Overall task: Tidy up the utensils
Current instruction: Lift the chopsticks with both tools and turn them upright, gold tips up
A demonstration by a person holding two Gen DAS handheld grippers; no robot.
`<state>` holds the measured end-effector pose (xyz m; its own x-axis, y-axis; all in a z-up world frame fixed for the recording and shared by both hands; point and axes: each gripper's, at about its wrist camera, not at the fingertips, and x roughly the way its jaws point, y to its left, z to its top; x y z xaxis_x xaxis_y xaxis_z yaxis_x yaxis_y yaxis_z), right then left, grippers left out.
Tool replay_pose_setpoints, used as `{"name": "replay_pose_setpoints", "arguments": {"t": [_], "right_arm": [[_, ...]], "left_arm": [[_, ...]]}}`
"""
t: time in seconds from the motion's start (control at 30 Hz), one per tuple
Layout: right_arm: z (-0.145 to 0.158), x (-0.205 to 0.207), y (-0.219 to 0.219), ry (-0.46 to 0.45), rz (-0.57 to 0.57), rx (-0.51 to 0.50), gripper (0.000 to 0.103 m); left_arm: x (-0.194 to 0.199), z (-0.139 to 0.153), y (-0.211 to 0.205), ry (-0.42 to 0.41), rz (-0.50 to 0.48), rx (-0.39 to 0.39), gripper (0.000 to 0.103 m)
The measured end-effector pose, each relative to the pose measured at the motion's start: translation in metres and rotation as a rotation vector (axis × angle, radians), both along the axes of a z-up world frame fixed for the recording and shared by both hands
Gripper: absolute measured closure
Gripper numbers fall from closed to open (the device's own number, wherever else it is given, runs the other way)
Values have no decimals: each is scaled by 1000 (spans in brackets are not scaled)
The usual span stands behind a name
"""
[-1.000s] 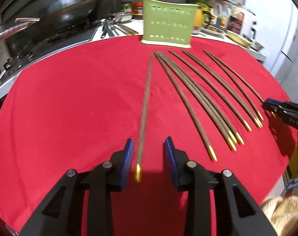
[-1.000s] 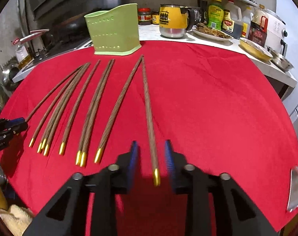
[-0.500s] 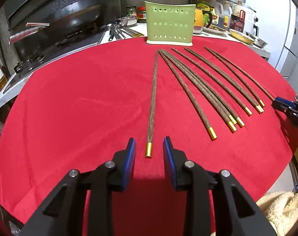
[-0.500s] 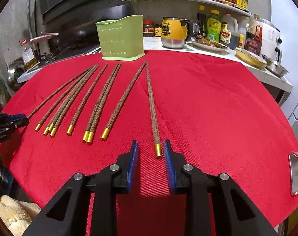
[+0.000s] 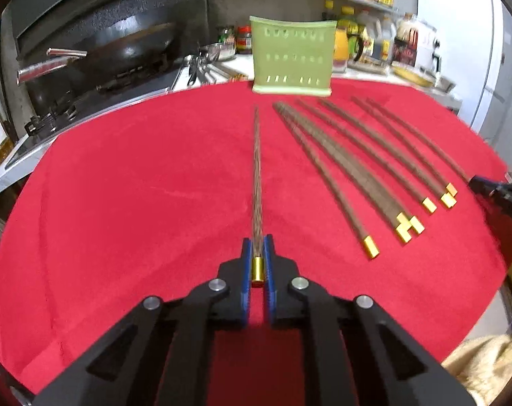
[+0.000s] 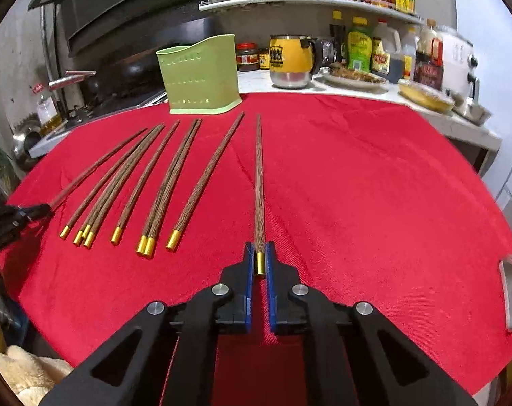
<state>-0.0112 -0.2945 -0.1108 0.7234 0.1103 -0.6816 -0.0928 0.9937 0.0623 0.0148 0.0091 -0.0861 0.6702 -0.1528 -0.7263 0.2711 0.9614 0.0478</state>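
— Red cloth covers the whole worktop, with a kitchen counter and stove behind it. What is the left gripper doing?

— Its blue-padded black jaws have just been closing, and they now clamp the gold-capped end of a long brown wooden chopstick. That stick runs straight away from the pads toward the pale green perforated plastic utensil holder, which stands upright at the far edge of the cloth.

— And the right gripper?

— Same story: its jaws have just been closing too and are pinched on the gold cap of another brown wooden chopstick, the rightmost one of the row.

— Where are the others?

— Between the two grippers. Seven loose gold-tipped chopsticks lie fanned on the cloth, thin ends toward the green holder, gold caps toward the near edge. Some touch in pairs.

— Anything beyond?

— A yellow steel mug sits on the counter beside the holder, with sauce bottles further right and a dark wok on the stove.
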Motion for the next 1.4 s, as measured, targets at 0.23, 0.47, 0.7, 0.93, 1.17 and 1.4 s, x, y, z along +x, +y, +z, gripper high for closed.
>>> {"name": "replay_pose_setpoints", "arguments": {"t": [0.23, 0.47, 0.7, 0.93, 1.17, 1.4], "right_arm": [[66, -10, 0, -155, 8, 25, 96], [146, -17, 0, -342, 10, 36, 96], [188, -13, 8, -415, 29, 2, 96], [193, 4, 8, -408, 21, -16, 96], [199, 30, 4, -396, 4, -23, 96], [177, 49, 3, -340, 0, -29, 94]], "left_arm": [[-15, 74, 8, -222, 6, -71, 96], [-26, 145, 20, -414, -7, -177, 96], [-26, 165, 23, -454, -10, -202, 96], [-13, 156, 26, -411, -4, -208, 96], [-3, 162, 15, -395, -40, -179, 96], [21, 134, -2, -299, -34, -131, 96]]}}
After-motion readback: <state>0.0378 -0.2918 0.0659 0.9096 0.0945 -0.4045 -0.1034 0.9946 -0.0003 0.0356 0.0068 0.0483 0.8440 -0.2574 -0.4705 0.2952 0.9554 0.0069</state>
